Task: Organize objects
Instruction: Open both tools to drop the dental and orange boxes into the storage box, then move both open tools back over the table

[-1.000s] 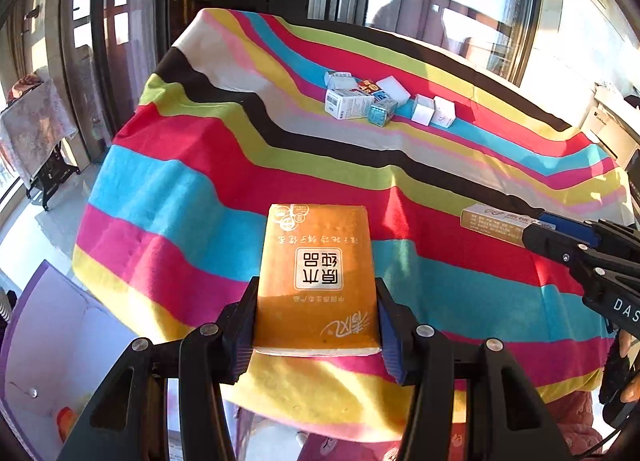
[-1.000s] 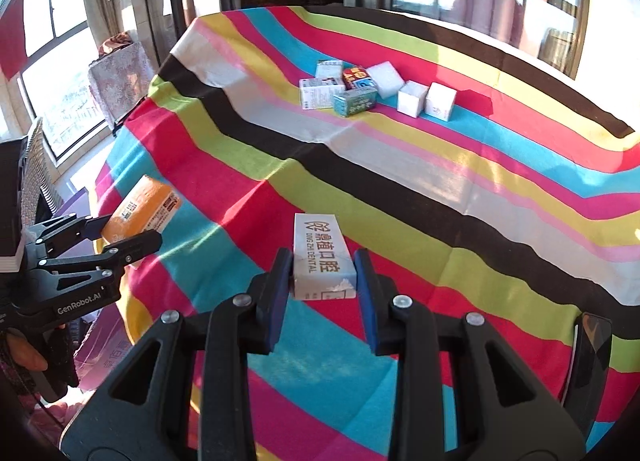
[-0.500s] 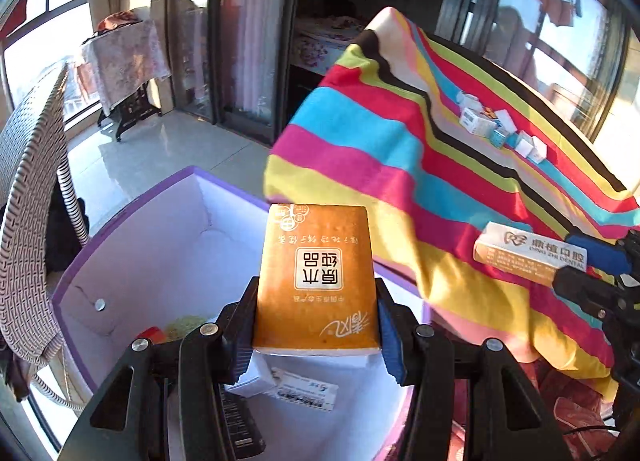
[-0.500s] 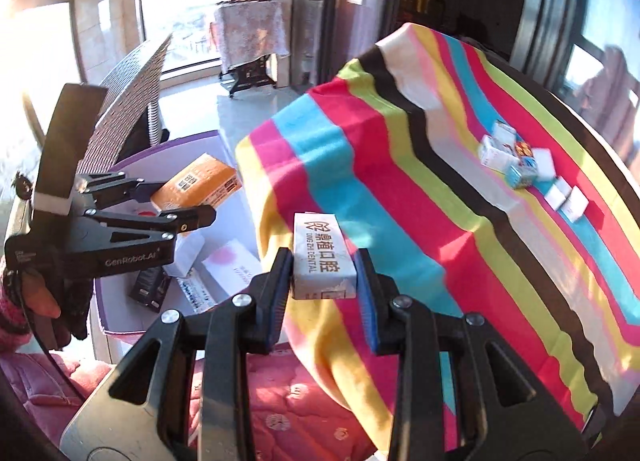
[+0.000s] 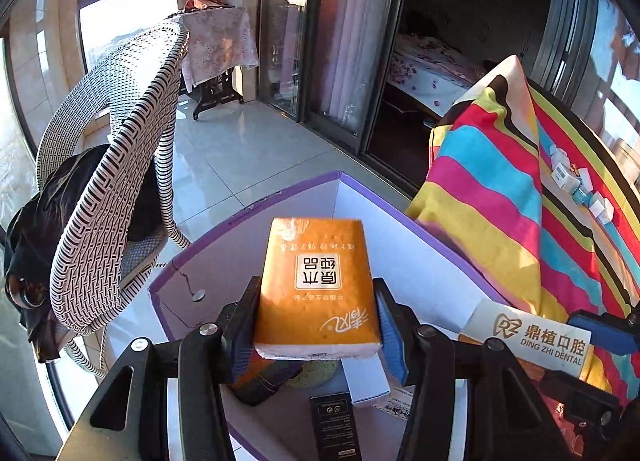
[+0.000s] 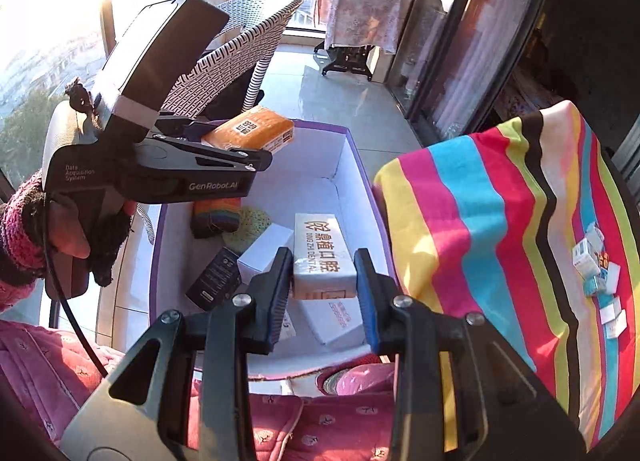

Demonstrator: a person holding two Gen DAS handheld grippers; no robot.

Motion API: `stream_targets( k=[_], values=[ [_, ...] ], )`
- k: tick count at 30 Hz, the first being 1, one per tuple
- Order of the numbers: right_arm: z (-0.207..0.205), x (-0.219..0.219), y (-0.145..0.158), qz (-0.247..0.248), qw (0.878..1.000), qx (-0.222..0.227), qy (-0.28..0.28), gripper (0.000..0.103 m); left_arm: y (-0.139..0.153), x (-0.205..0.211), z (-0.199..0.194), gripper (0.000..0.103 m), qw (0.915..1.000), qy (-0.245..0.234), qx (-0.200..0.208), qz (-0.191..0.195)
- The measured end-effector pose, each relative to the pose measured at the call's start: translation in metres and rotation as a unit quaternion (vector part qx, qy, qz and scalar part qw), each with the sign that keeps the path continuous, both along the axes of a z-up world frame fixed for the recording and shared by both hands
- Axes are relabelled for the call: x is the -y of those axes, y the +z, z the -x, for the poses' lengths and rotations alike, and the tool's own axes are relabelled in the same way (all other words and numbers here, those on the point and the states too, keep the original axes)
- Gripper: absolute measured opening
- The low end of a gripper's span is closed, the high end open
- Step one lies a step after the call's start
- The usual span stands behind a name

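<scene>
My left gripper carries an orange tissue pack above the open purple-rimmed white bin; its jaws are opening, though both pads still touch the pack's sides. In the right wrist view the same pack hangs over the bin's far left corner. My right gripper is shut on a white dental box, held over the bin's near right part. That box also shows at the lower right of the left wrist view.
A black box, white boxes and a knitted piece lie in the bin. To its right a striped cloth drapes a table holding several small boxes. A wicker chair stands left of the bin.
Both grippers swung left with their loads, from over the striped table to above the bin. The bin's inside and the wicker chair came into view.
</scene>
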State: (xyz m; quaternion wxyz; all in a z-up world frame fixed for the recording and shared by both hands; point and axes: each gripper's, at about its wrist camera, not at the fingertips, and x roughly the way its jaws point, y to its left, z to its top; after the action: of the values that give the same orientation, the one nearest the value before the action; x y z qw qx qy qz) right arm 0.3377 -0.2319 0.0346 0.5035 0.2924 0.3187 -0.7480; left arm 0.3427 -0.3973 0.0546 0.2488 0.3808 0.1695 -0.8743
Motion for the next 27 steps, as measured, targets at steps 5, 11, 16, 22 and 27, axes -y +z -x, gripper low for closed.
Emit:
stream_targets(
  k=[5, 11, 16, 22, 27],
  values=[
    [0.002, 0.000, 0.009, 0.050, 0.998, 0.042, 0.009, 0.061, 0.010, 0.000, -0.006, 0.086, 0.9993, 0.019, -0.012, 0.029],
    [0.040, -0.049, 0.023, 0.080, 0.994, 0.023, -0.078, 0.069, 0.018, -0.029, 0.024, 0.086, 0.9991, -0.032, -0.024, 0.011],
    [0.102, -0.125, 0.023, 0.076, 0.973, -0.002, -0.217, 0.078, 0.024, -0.110, 0.088, 0.089, 0.9856, -0.168, -0.018, 0.000],
    [0.201, -0.242, 0.011, 0.076, 0.921, 0.010, -0.381, 0.082, 0.020, -0.223, 0.184, 0.090, 0.9580, -0.287, -0.004, -0.002],
    [0.286, -0.330, -0.005, 0.111, 0.861, 0.048, -0.493, 0.082, 0.001, -0.285, 0.274, 0.090, 0.9509, -0.308, 0.021, -0.028]
  ],
)
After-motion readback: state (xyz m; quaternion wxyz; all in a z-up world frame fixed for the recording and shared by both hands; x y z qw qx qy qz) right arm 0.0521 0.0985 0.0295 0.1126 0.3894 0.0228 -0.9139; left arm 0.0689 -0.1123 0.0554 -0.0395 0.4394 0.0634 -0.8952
